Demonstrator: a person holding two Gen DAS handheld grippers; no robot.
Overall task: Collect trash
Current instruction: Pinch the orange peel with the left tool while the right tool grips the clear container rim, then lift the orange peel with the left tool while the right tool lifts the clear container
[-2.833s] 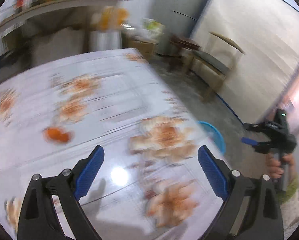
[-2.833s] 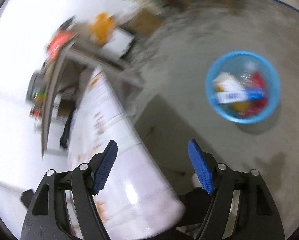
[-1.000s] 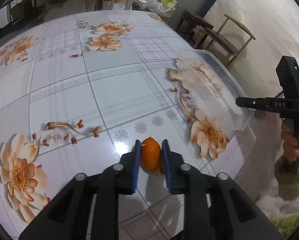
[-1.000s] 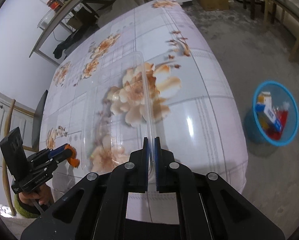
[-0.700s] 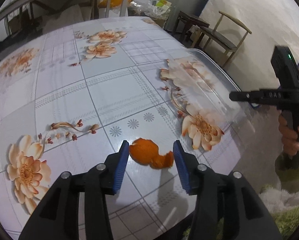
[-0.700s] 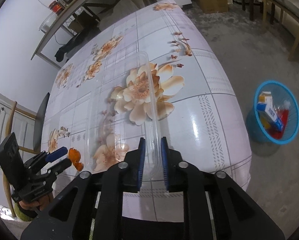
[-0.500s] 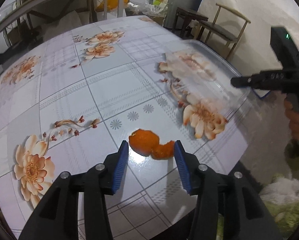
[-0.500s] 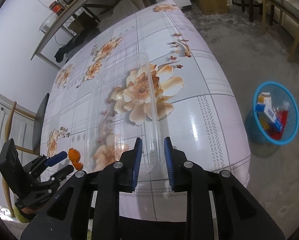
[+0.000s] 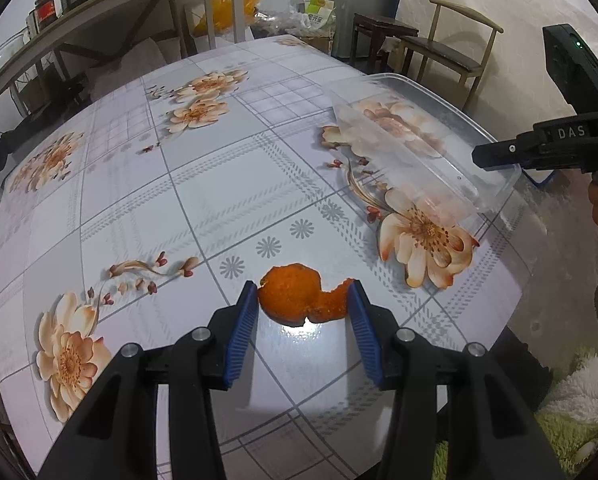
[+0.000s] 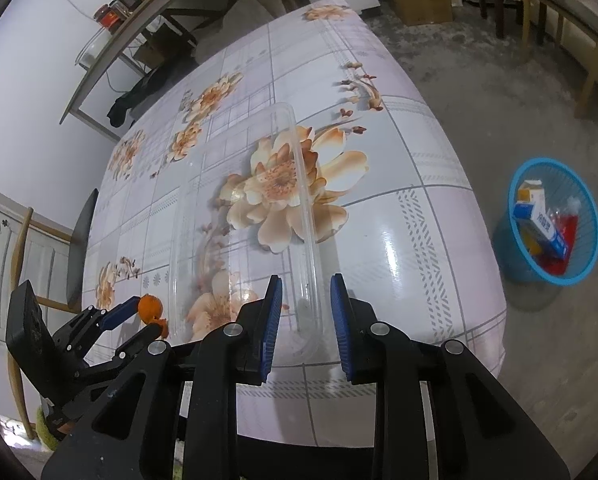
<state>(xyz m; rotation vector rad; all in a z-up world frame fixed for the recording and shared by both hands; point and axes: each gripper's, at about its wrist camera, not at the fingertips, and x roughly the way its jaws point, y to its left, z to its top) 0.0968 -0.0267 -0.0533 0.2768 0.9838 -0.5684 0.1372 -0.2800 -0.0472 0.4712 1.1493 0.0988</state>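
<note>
On the flowered surface (image 9: 203, 184) the left tongs (image 9: 303, 300) stand released around the orange peel (image 9: 299, 300), perhaps brushing it, while the right tongs (image 10: 305, 300) gape astride the clear tray's (image 10: 235, 216) near rim.

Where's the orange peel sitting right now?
In the left wrist view the curled orange peel lies on the floral table near its front edge, between the open left gripper's blue pads.

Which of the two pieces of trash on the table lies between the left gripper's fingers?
The orange peel, small and bright orange, between the open left gripper. The other, the clear plastic tray, sits at the open right gripper.
</note>
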